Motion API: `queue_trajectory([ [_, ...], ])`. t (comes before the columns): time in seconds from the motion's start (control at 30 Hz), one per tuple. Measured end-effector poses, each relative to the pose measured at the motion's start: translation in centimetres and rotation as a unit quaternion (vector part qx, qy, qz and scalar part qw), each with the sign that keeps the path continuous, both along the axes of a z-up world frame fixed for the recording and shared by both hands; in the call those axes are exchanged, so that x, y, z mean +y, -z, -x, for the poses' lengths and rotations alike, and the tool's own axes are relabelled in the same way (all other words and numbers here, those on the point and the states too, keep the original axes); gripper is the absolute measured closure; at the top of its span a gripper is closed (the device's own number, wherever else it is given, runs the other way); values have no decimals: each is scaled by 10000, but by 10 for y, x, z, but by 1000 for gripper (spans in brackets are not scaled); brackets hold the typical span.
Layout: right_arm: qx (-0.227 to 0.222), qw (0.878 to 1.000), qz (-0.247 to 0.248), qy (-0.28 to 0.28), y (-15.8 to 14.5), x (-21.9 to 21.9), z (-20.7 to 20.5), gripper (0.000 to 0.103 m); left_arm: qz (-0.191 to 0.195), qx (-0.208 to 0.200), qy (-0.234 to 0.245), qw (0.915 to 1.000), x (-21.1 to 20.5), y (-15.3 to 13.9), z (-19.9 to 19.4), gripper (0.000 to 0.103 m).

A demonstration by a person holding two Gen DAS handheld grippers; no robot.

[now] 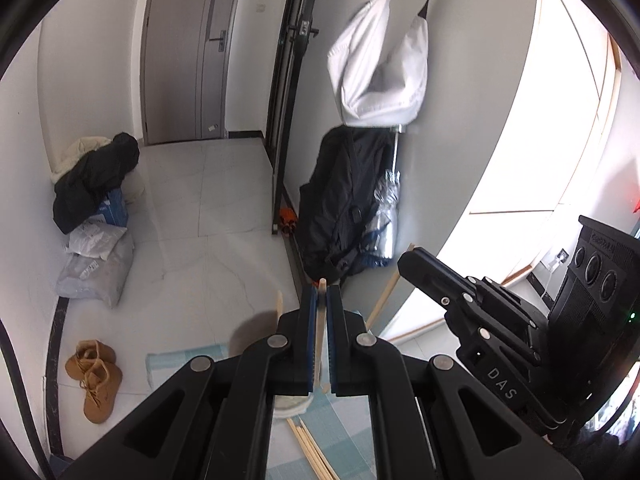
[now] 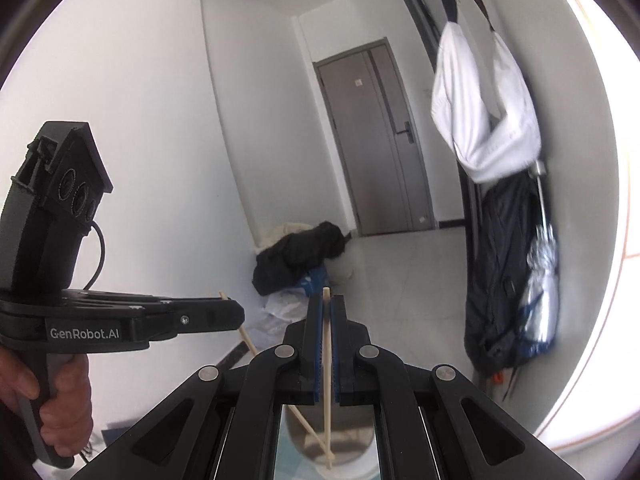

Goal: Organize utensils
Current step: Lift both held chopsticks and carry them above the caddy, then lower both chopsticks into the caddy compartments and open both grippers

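- While both are raised clear of the bench [image 1: 180,360], each hand-held gripper, left [image 1: 320,292] and right [image 2: 327,300], is clamped on one chopstick [image 1: 319,336].
- Carrying step, I judge; next needs aiming the sticks into the cup [image 2: 352,446] below, where another chopstick leans.

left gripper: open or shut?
Shut on a chopstick: the left gripper has its blue pads pressed against the stick on both sides.
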State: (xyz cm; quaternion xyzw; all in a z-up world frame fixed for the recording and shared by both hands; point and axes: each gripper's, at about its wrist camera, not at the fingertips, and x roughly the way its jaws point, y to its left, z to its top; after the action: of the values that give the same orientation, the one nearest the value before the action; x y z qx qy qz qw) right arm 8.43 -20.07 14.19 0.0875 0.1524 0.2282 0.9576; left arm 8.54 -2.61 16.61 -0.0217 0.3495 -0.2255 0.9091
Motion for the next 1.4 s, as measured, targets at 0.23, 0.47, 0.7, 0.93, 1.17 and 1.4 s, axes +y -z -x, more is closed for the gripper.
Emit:
queue_trajectory([
  [0.23, -223, 9996, 160, -50, -20, 16, -38, 100, -129, -184, -196, 9996, 13, -8, -30, 102],
  [0.47, -39, 9997, 227, 2, 4, 25, -79, 100, -283, -100, -283, 9991, 17, 22, -64, 102],
  [0.7, -158, 9996, 217, 82, 23, 20, -84, 100, -148, 272, -339, 9989, 27, 50, -83, 102],
  [0.93, -280, 9991, 304, 82, 21, 22, -88, 100, -93, 338, -317, 9989, 25, 54, -88, 102],
  [1.17, -188, 9994, 279, 37, 27, 24, -96, 100, -70, 436, -246, 9987, 22, 58, -89, 102],
  [1.4, 223, 9992, 321, -43, 55, 24, -97, 98, -55, 731, -90, 9973, 18, 71, -89, 100],
])
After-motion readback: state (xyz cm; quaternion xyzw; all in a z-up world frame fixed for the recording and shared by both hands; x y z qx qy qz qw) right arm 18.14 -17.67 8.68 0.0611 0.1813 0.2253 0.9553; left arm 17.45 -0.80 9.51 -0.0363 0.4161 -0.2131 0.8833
